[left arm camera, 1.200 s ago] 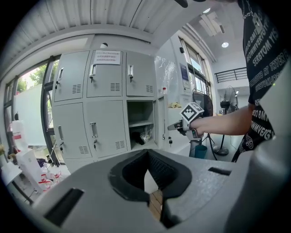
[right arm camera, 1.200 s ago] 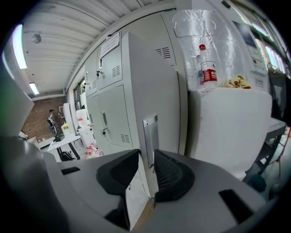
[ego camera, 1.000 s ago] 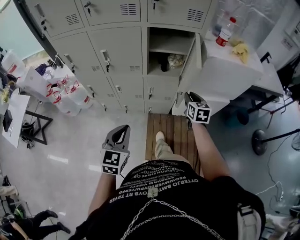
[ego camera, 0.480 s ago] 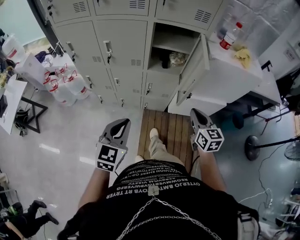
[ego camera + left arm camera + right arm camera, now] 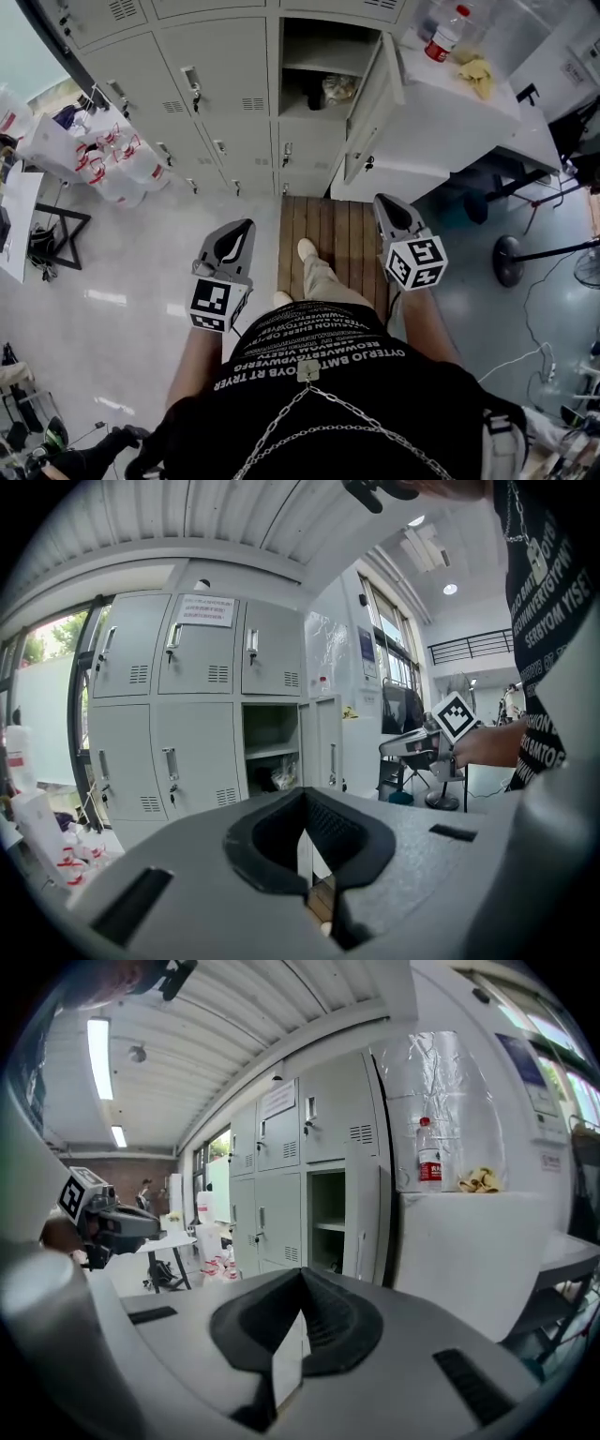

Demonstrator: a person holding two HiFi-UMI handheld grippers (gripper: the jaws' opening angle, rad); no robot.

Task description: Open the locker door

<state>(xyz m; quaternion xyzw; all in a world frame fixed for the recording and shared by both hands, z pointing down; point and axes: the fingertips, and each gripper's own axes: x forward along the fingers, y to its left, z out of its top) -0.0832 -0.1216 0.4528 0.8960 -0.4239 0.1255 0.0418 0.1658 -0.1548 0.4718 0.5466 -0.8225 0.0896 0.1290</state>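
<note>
Two clenched tools, neither grasping anything: left gripper (image 5: 246, 227) and right gripper (image 5: 382, 201), jaws pressed flat together, held over the wooden boards (image 5: 328, 234), well apart from the lockers. Locker door (image 5: 371, 94) already swung out from the right edge of its compartment (image 5: 319, 56), in the rightmost column of the bank, leaning toward the white cabinet (image 5: 450, 122). By the look of it, opening done and only the backing away left. Best kept simple: draw both tools straight back, stay off the door's free edge so as not to nudge it shut, and keep the jaws closed. Only from the head view: the gap between tools and lockers. Plain in the left gripper view, lost in shadow in the right gripper view: a bagged item (image 5: 284, 776) on the compartment's lower shelf. Clearest in the right gripper view: a bottle (image 5: 428, 1155) on the cabinet's top, near the edge beside the lockers.
</note>
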